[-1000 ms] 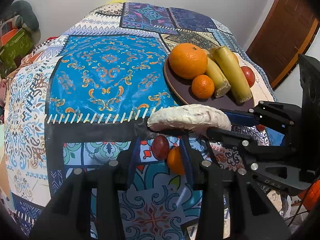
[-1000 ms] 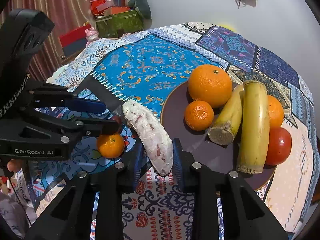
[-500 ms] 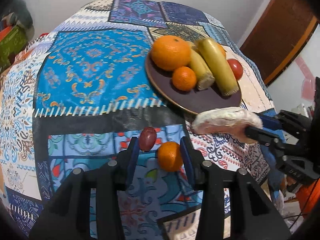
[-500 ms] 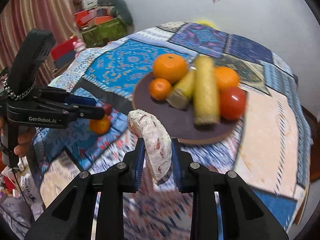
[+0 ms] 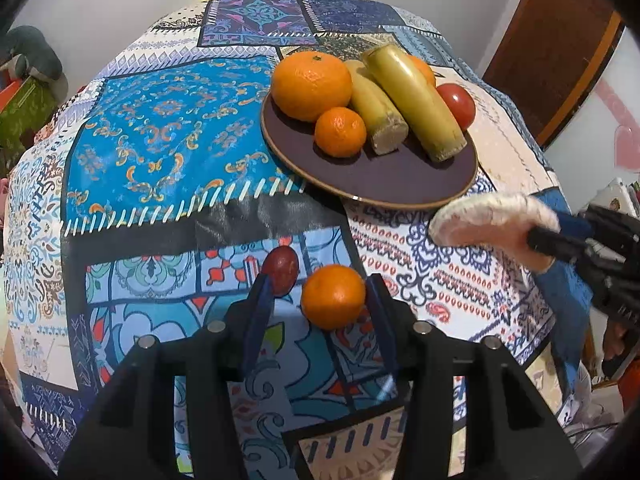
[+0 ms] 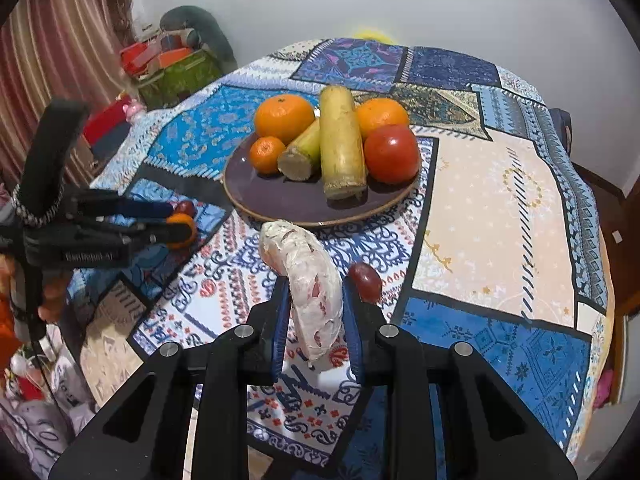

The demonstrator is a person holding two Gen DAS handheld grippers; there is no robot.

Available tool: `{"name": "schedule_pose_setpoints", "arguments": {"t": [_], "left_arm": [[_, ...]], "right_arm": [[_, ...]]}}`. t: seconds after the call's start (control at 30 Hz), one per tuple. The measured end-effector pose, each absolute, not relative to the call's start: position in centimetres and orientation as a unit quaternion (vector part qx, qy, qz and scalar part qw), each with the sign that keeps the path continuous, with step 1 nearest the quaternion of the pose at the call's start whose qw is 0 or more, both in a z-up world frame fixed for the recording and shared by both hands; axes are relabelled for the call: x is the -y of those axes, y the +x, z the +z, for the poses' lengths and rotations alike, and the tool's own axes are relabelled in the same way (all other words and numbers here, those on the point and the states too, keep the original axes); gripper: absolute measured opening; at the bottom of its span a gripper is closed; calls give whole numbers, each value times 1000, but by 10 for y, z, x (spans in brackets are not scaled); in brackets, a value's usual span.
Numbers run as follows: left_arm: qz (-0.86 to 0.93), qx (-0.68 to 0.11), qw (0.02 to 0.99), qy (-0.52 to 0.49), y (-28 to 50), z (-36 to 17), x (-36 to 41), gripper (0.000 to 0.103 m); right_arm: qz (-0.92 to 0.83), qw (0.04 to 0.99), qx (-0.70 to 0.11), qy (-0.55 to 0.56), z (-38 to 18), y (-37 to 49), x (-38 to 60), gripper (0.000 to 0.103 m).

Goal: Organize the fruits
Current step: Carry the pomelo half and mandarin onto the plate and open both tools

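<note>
My right gripper point(image 6: 314, 292) is shut on a white peeled pomelo wedge point(image 6: 308, 280) and holds it above the cloth, just in front of the brown plate point(image 6: 280, 200). The wedge also shows in the left wrist view point(image 5: 492, 224). The plate point(image 5: 384, 184) carries oranges point(image 5: 312, 84), two sugarcane pieces point(image 5: 416, 104) and a tomato point(image 5: 456, 104). My left gripper point(image 5: 320, 292) is open around a small orange point(image 5: 332, 300) on the cloth, with a dark red grape point(image 5: 282, 268) at its left finger. Another grape point(image 6: 364, 282) lies beside my right finger.
A patchwork cloth point(image 5: 160, 128) covers the round table. Boxes and a stuffed toy point(image 6: 180, 52) stand by the curtain at the far left. A wooden door point(image 5: 556, 48) is at the right. The table edge drops off close below both grippers.
My right gripper carried the pomelo wedge from the plate's left side round to its near right side. My left gripper moved forward so the small orange lies between its fingers.
</note>
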State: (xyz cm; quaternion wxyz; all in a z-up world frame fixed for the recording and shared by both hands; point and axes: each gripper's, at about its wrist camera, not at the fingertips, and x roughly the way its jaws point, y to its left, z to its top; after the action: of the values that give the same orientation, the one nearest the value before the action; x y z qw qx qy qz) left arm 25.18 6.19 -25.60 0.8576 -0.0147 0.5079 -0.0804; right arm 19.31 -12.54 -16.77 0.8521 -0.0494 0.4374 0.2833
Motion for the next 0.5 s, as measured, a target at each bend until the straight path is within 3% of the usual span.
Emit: {"name": "schedule_pose_setpoints", "arguments": {"t": [0.4, 0.5], "left_arm": [[-81, -512, 854, -33, 249, -266, -59, 50], [-83, -511, 855, -35, 251, -266, -55, 41]], "right_arm": [[284, 867, -407, -52, -143, 193, 124, 21], [283, 867, -408, -51, -143, 194, 125, 21]]}}
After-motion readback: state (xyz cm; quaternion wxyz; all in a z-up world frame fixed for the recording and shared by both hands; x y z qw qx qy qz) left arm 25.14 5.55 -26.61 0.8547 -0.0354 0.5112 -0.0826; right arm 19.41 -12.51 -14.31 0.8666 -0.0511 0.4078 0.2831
